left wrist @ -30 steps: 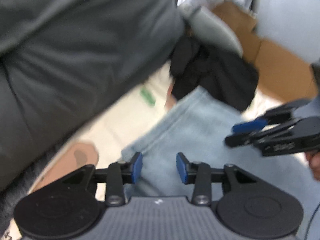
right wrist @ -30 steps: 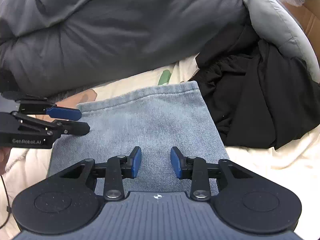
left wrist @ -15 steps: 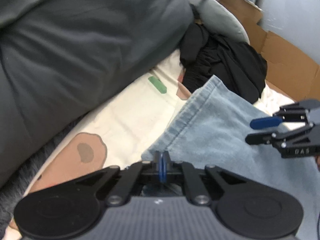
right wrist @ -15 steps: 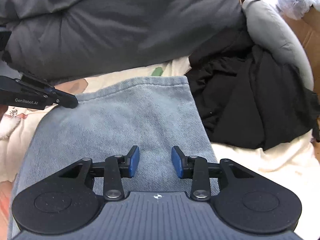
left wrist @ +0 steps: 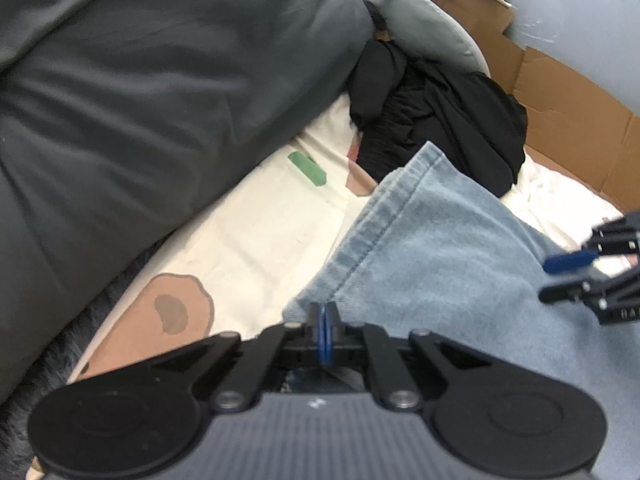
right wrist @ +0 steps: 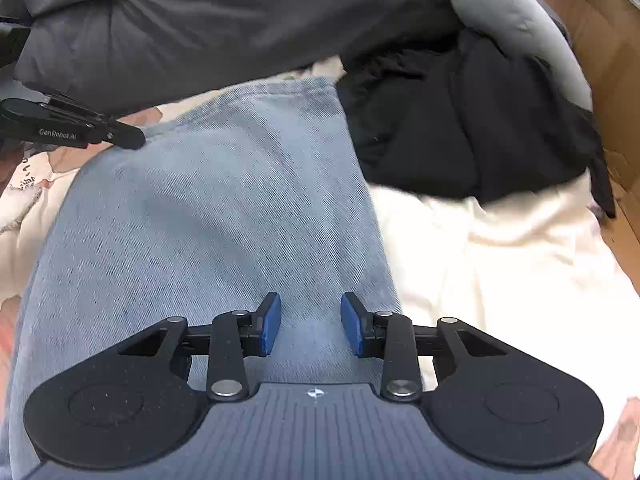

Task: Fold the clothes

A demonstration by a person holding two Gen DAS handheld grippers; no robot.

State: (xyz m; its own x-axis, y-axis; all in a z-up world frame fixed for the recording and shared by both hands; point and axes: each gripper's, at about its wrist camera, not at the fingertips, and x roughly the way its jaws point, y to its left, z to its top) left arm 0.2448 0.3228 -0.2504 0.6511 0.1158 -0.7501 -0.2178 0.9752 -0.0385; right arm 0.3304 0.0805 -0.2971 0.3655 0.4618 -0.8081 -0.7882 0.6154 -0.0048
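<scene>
Left wrist view: left gripper (left wrist: pixel 325 330) fingers are pressing fully together, pinching the near corner of the jeans leg (left wrist: pixel 440 248) hem. The hem seam is running up and away from the fingertips toward the black garment (left wrist: pixel 436 120) piled ahead. Beyond the fingers to the left, the cream printed bedsheet (left wrist: pixel 260 232) is lying bare, with the dark grey duvet (left wrist: pixel 160 80) further off. Right gripper (left wrist: pixel 576 276) is showing at the right edge, fingers parted, hovering over the denim; can't tell if it's touching.

Right wrist view: right gripper (right wrist: pixel 311 326) fingers are standing partly open, nothing between them, denim (right wrist: pixel 224 200) lying flat just beneath and ahead. Right edge of the leg is sitting just right of the right finger. Left gripper (right wrist: pixel 132 139) is showing far ahead-left, tip on the hem corner. Cardboard box (right wrist: pixel 600 40) far right.

Progress, my read: early. Jeans are lying spread flat, no fold visible yet. One corner is gripped; the right side still needs a grip before the hem end is carried over. Black garment is sitting unfolded.
</scene>
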